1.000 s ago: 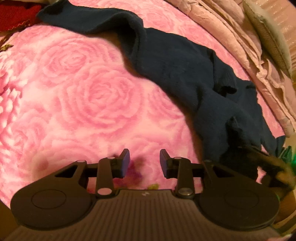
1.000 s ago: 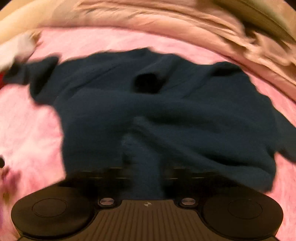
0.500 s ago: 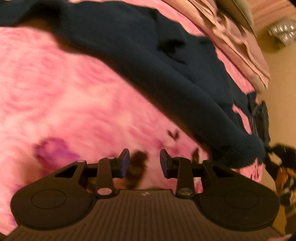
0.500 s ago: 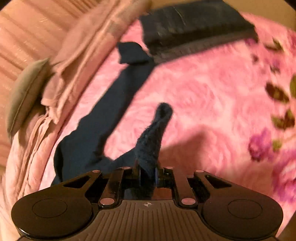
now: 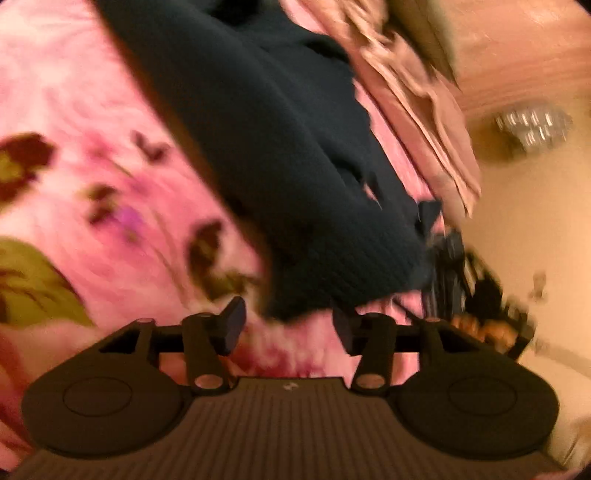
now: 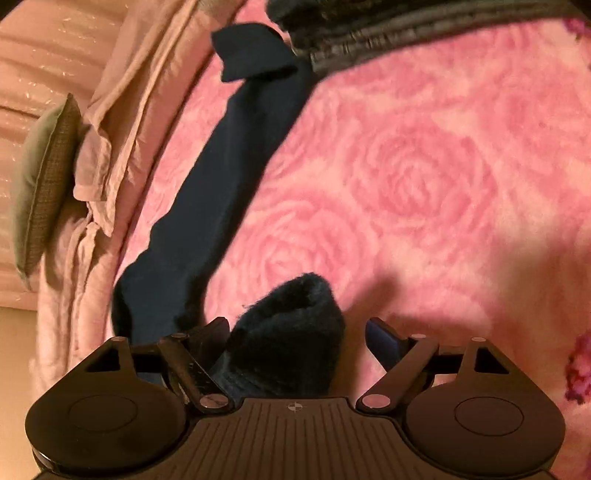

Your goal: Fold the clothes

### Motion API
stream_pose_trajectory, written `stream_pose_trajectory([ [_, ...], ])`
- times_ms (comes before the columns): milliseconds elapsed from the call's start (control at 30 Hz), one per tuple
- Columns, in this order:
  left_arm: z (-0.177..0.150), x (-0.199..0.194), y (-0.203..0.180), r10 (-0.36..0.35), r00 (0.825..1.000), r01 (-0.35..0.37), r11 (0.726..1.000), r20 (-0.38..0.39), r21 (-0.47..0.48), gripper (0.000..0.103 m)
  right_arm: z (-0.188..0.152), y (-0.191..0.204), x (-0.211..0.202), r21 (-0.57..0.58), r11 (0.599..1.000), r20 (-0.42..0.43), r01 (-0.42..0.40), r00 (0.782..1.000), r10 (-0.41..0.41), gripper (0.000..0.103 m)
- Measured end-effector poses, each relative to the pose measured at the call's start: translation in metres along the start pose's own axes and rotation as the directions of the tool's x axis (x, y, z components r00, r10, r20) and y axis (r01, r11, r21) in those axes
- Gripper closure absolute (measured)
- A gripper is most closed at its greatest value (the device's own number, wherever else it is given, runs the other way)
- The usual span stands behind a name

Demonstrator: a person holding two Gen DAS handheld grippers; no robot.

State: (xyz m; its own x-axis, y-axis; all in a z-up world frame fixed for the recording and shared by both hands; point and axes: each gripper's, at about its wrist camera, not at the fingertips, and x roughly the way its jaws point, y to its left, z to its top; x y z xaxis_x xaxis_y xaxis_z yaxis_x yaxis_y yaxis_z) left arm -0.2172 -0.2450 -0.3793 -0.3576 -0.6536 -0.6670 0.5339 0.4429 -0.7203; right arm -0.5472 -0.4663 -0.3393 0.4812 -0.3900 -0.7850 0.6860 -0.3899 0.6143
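Observation:
A dark navy sweater (image 5: 280, 155) lies on a pink rose-print blanket (image 5: 74, 110). In the left wrist view its lower edge hangs just beyond my open, empty left gripper (image 5: 288, 326). In the right wrist view a long navy sleeve (image 6: 221, 166) stretches away up the blanket (image 6: 424, 177). A fuzzy navy cuff (image 6: 291, 332) sits between the spread jaws of my right gripper (image 6: 299, 332), resting against the left finger. The jaws are wide open and do not clamp it.
Crumpled beige bedding (image 6: 107, 122) and a grey-green cushion (image 6: 40, 184) line the bed's far side. A folded dark garment (image 6: 369, 33) lies at the top of the right wrist view. A beige wall and dark clutter (image 5: 487, 295) show to the right in the left wrist view.
My right gripper opened; half a second ago it was shut on the navy cuff, which now lies loose between its jaws. My left gripper swung toward the sweater's lower edge, still open.

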Motion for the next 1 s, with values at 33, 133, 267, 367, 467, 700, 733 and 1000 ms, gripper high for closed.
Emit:
stream_pose_trajectory([
  [33, -0.003, 0.005, -0.007, 0.019, 1.0, -0.02, 0.998, 0.009, 0.054, 0.051, 0.002, 0.001, 0.0, -0.008, 1.0, -0.018, -0.008, 1.0, 0.008, 0.019],
  [133, -0.011, 0.019, -0.026, 0.073, 0.996, -0.081, 0.974, 0.043, 0.213, 0.049, 0.007, 0.002, -0.001, -0.032, 0.999, -0.074, -0.033, 0.997, 0.03, 0.019],
  [267, -0.022, 0.038, -0.052, 0.135, 0.986, -0.165, 0.896, 0.101, 0.411, 0.064, 0.009, 0.001, 0.003, -0.035, 0.997, -0.127, -0.063, 0.99, 0.058, 0.02],
  [367, -0.03, 0.052, -0.072, 0.172, 0.973, -0.228, 0.807, 0.152, 0.544, 0.098, 0.006, -0.003, 0.007, -0.041, 0.996, -0.162, -0.08, 0.984, 0.073, 0.071],
  [467, -0.033, -0.001, -0.078, 0.15, 0.949, -0.29, 0.764, 0.278, 0.576, 0.099, 0.0, -0.007, -0.002, -0.063, 0.996, -0.18, -0.059, 0.983, 0.047, 0.092],
  [700, -0.055, -0.198, -0.122, 0.203, 0.887, -0.457, 0.519, 0.415, 0.723, 0.099, -0.072, -0.015, -0.073, -0.106, 0.977, -0.313, -0.184, 0.939, 0.143, 0.093],
  [733, -0.065, -0.216, -0.128, 0.232, 0.886, -0.463, 0.468, 0.401, 0.752, 0.099, -0.09, -0.016, -0.08, -0.134, 0.976, -0.339, -0.172, 0.933, 0.118, 0.092],
  [1000, -0.11, -0.182, 0.017, 0.686, 0.725, -0.588, 0.567, 0.064, 0.576, 0.09, -0.163, -0.038, -0.066, -0.47, 0.874, -0.342, 0.125, 0.887, -0.311, 0.018],
])
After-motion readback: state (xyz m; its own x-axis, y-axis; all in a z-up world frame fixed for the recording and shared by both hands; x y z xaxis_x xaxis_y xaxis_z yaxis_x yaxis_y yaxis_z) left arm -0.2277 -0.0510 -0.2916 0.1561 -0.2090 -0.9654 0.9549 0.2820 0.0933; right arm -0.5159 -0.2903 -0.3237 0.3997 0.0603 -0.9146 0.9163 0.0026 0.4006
